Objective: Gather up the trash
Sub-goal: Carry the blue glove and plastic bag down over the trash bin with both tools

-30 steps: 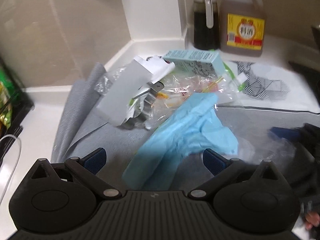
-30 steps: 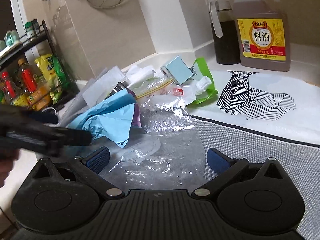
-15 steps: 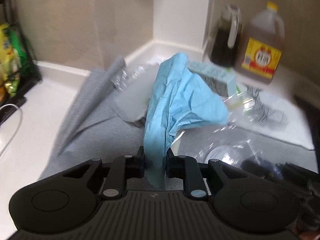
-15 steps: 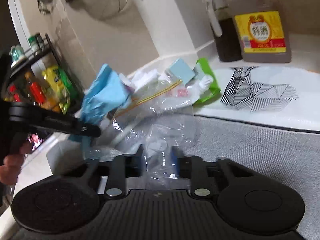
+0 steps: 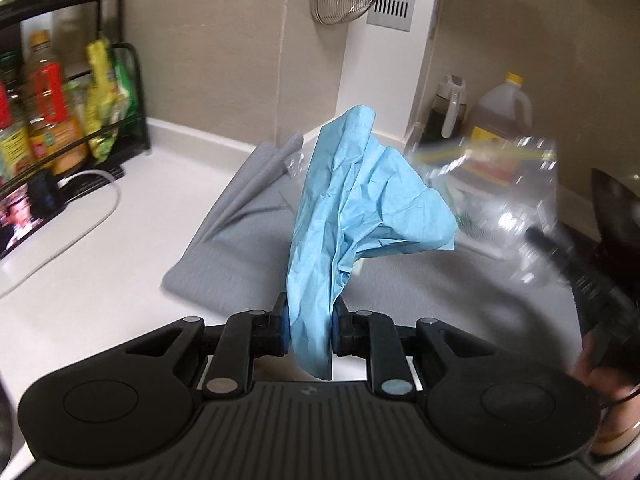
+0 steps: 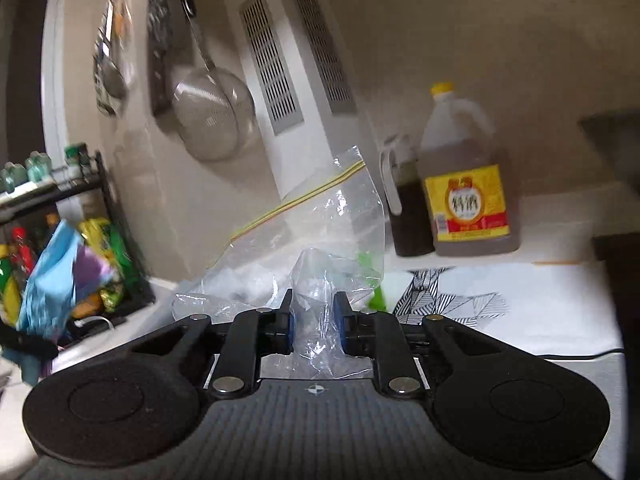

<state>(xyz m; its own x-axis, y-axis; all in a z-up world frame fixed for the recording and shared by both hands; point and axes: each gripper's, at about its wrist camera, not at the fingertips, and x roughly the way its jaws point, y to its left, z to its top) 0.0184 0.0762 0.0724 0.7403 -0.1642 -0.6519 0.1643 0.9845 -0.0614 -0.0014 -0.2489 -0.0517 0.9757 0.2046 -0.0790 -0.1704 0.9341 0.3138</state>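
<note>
Left gripper (image 5: 308, 330): jaws clamped on crumpled blue paper (image 5: 360, 208), lifted clear of tabletop (image 5: 80, 264).
Right gripper (image 6: 313, 330): jaws pinching clear zip bag (image 6: 320, 236), raised, likely as trash receptacle.
Cooking-wine jug (image 6: 468, 184) at 1 o'clock, untouched.

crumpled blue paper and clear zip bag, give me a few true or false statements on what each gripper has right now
1. The left gripper is shut on the crumpled light blue paper sheet. True.
2. The blue paper lies flat on the grey cloth mat. False: it is lifted above the mat.
3. The right gripper pinches the clear plastic zip bag. True.
4. The right gripper holds the large cooking-wine jug with the yellow label. False: the jug stands on the white counter by the wall.
5. Both grippers are open. False: both are shut on trash.
</note>
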